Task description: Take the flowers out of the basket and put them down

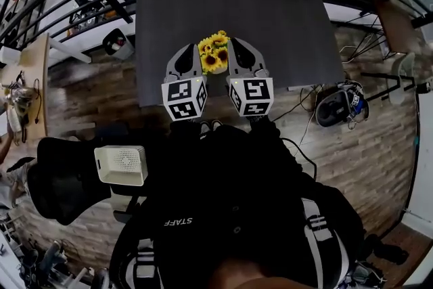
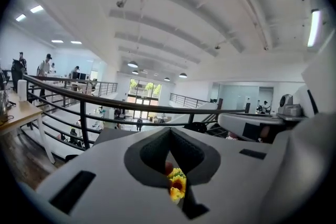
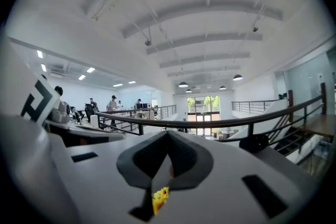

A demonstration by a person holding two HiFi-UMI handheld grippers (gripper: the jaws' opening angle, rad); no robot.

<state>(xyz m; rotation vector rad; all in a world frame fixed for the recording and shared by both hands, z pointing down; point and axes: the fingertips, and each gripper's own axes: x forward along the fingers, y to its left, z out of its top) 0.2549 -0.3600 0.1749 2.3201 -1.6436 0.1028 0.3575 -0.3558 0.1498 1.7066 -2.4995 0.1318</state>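
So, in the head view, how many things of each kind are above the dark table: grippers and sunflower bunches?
Grippers: 2 (left gripper, right gripper)
Sunflower bunch: 1
Total: 3

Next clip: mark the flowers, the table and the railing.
flowers [image 1: 214, 51], head view, on the yellow blooms.
table [image 1: 270, 17], head view, on its bare dark top.
railing [image 2: 127, 103], left gripper view, on the top rail.
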